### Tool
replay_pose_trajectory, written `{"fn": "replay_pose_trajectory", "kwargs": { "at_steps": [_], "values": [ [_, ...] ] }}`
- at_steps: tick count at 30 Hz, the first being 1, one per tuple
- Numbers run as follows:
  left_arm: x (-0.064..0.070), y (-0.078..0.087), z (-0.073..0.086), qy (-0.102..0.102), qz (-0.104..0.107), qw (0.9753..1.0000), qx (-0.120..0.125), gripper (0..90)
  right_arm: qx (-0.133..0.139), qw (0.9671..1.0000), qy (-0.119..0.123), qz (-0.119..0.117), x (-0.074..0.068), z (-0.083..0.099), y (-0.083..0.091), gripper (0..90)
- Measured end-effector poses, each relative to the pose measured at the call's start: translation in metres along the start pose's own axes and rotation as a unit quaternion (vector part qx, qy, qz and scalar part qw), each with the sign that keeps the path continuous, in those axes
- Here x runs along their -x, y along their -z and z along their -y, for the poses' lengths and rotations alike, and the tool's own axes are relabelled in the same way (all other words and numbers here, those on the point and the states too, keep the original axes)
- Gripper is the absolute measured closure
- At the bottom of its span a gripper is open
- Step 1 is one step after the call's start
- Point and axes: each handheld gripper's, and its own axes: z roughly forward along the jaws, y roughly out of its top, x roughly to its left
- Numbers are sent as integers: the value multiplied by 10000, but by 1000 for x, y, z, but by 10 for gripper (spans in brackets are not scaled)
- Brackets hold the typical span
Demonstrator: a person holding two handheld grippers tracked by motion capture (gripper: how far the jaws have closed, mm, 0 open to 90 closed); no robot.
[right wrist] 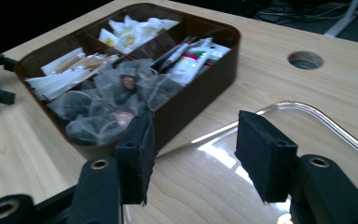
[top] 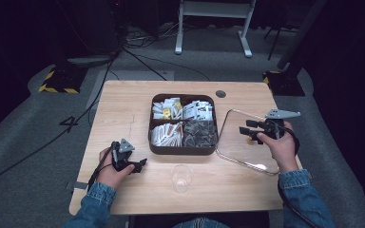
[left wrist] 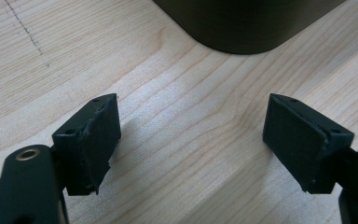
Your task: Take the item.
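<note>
1. The left gripper (top: pixel 134 166) rests low on the wooden table (top: pixel 123 114), jaws wide apart and holding nothing; the dark brown tray (left wrist: pixel 242 23) sits just ahead of it.
2. The right gripper (right wrist: pixel 193 154) hovers over the clear lid (right wrist: pixel 307 135), jaws apart and holding nothing.
3. The tray's 4 compartments of packets lie between both grippers.
4. A clear cup (top: pixel 181 176) stands near the left gripper, on its right.

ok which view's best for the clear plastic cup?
High view: the clear plastic cup stands whole on the wooden table, in front of the brown four-compartment box. Right gripper view catches perhaps a faint edge at its left border; left gripper view, table and box corner.
</note>
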Motion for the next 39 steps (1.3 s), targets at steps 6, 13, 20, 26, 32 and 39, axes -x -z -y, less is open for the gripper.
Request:
{"fn": "replay_pose_trajectory", "kwargs": {
  "at_steps": [6,13,20,26,32,39],
  "values": [
    [0,0,0,-17,-6,10000,-10,196,-31,9993,160,-330,-16,-10,-12,546],
    [2,0,0,18,-51,10000,3,198,-229,9971,419,-598,-32,-18,-41,582],
    [2,1,1,28,-77,10000,0,198,-427,9955,609,-592,-48,-26,-74,569],
    [3,1,1,45,-70,10000,2,199,-637,9933,760,-601,-56,-31,-92,578],
    [2,1,1,29,-60,10000,0,197,-755,9919,788,-653,-64,-33,-108,575],
    [2,0,0,12,-34,10000,8,191,-932,9904,853,-562,-69,-33,-126,566]
  ]
}}
